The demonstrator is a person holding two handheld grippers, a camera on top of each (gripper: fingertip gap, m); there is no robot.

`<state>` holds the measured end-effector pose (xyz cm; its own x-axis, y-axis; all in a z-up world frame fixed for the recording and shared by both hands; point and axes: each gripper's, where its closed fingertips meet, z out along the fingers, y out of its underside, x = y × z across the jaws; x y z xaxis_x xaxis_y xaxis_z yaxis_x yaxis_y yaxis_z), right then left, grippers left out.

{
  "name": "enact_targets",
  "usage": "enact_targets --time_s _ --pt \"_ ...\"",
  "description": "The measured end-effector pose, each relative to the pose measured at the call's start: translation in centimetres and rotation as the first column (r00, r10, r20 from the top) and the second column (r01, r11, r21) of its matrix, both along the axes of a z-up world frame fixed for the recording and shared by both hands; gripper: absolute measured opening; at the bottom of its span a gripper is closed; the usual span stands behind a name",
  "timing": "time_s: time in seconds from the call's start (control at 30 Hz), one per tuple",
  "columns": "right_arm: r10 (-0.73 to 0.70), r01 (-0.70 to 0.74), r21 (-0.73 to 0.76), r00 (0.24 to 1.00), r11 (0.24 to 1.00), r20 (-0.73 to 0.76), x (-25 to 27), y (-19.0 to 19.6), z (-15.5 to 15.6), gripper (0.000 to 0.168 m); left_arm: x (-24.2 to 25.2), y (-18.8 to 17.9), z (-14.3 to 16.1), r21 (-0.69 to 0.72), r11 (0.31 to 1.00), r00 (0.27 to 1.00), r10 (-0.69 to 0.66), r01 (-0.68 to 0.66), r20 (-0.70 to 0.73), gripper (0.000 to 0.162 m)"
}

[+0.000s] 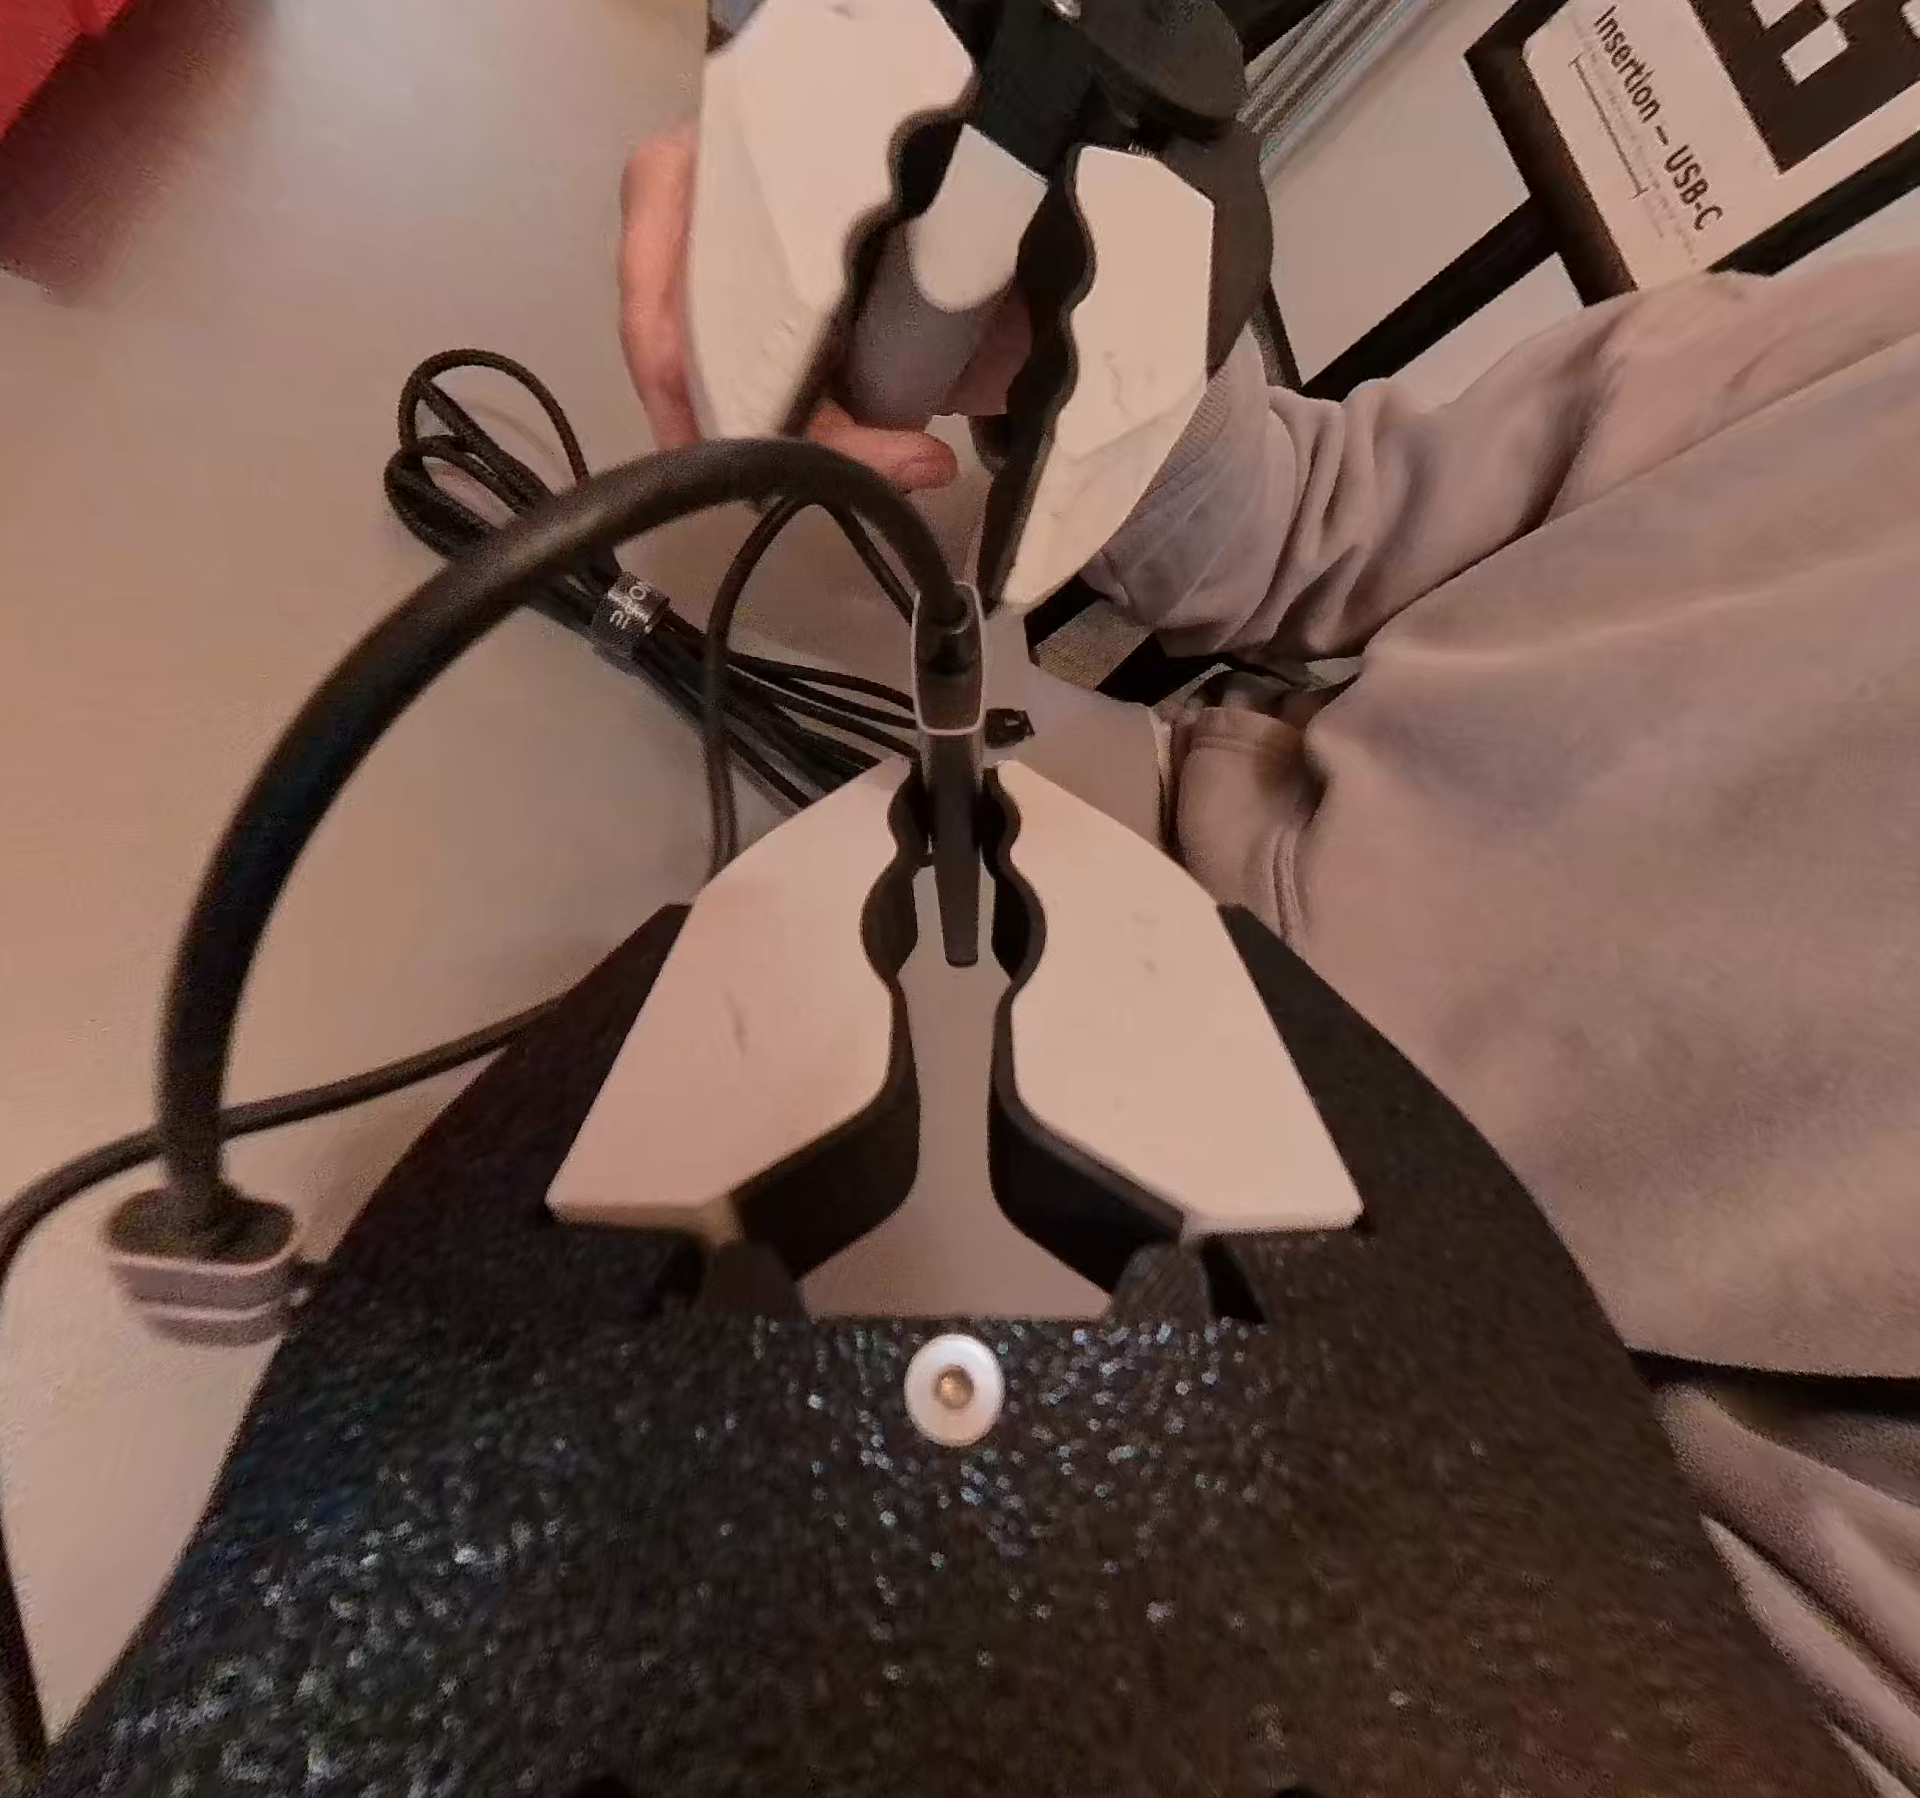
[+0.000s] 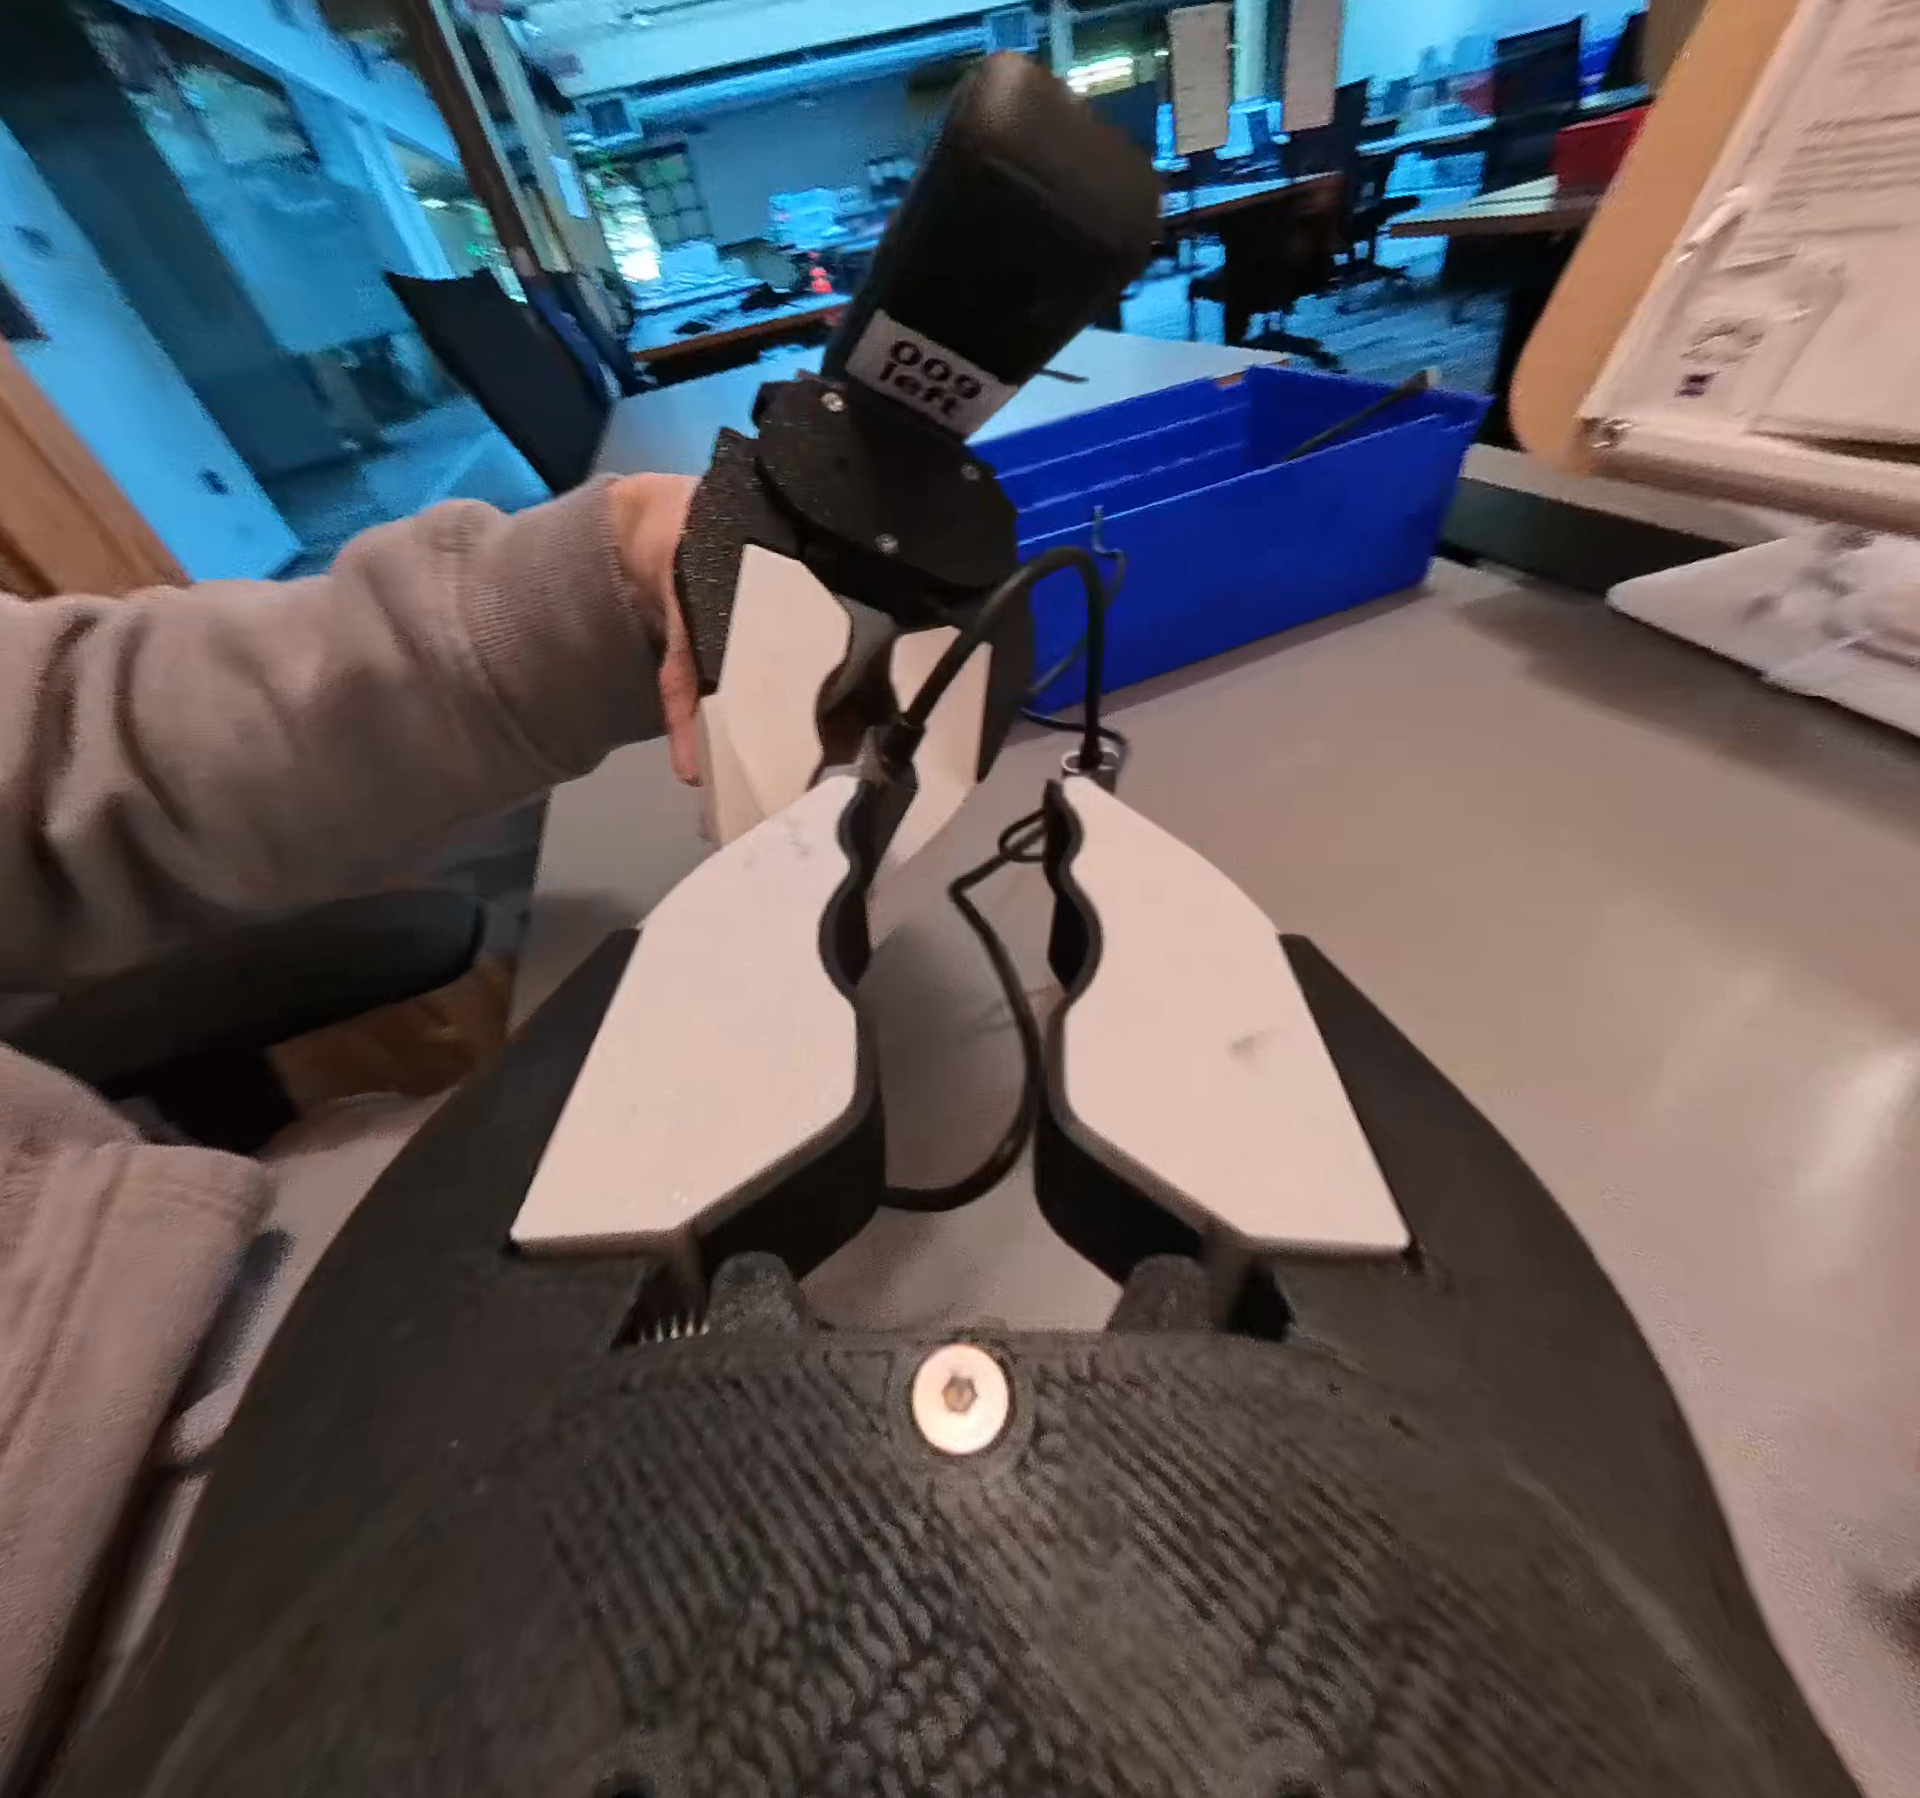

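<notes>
1. Where the left gripper (image 1: 948, 792) closes its white fingers, they clamp the dark, slim body of a cable plug (image 1: 948, 699), held off the table (image 1: 364, 294).
2. The plug is black with a pale silver edge around its housing; its thick black cable (image 1: 312, 740) leaves the top and arcs up and over to the left, ending at a blurred, grey, flat-sided connector (image 1: 197, 1249) low at the left edge.
3. A bundle of thin black braided cord (image 1: 623, 621), bound by a black strap, lies on the table behind the plug.
4. The right gripper (image 2: 951, 792) stands with its fingers apart, holding nothing. A thin black wire (image 2: 997, 969) on the table shows through the gap between them.
5. In the right wrist view the left gripper sits just beyond the right fingertips, gripped by a hand (image 2: 660, 605) in a grey sleeve (image 2: 312, 709).
6. A blue bin (image 2: 1226, 501) stands on the table behind. A framed sheet with a black-and-white square marker (image 1: 1766, 65) lies at the upper right of the left wrist view.
</notes>
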<state>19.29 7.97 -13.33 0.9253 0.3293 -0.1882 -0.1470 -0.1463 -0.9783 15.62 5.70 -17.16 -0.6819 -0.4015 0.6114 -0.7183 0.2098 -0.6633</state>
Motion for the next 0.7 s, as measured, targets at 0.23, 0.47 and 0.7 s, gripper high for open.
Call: enact_targets --time_s 0.23,0.47,0.7 --pt "0.099 -0.092 -0.093 0.993 0.991 0.069 -1.6 0.1 -1.9 0.017 0.5 -0.1 -1.2 0.086 0.996 0.999 -0.036 0.038 -0.021 0.009" --pt "0.038 -0.043 -0.081 0.997 0.996 -0.066 0.2 0.5 -1.6 0.011 2.8 0.6 -1.5 0.165 0.984 0.984 0.039 -0.068 0.173 0.012" --pt "0.119 -0.133 -0.047 0.964 0.990 -0.236 0.1 0.0 -0.8 0.010 3.0 -0.1 1.0 -0.015 0.996 0.968 0.094 -0.094 0.234 0.023"
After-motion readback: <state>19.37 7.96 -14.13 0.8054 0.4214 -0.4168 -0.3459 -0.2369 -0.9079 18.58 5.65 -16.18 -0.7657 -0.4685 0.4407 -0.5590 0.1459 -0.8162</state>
